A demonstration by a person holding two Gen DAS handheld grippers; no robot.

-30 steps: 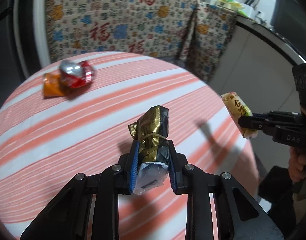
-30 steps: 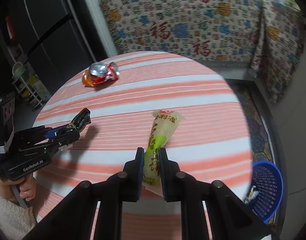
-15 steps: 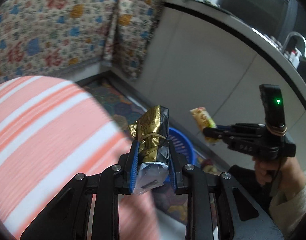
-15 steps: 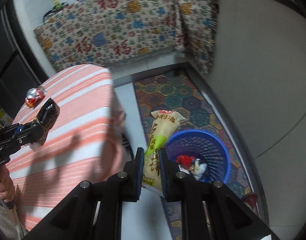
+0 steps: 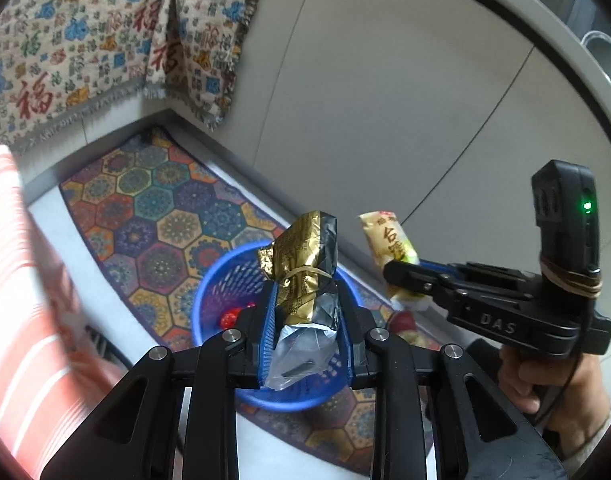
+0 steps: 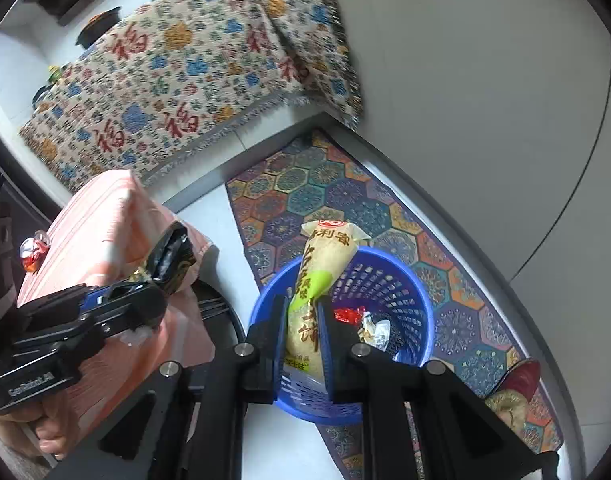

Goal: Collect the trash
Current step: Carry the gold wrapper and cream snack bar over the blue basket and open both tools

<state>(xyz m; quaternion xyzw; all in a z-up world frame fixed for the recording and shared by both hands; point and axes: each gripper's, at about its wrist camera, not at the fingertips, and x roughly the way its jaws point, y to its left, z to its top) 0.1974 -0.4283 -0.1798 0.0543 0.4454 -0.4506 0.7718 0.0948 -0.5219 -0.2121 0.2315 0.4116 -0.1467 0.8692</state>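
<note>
Wrappers hang over the blue basket: left hand-held gripper clamps a gold packet, right hand-held gripper pinches a yellow one. Best centre each above the rim (it's narrow) before releasing.

A pale floor carries a hexagon-patterned rug, and a blue basket stands on the rug. Beside it the counter, under an orange-striped cloth, holds what looks like a crushed red can near its far edge.
</note>
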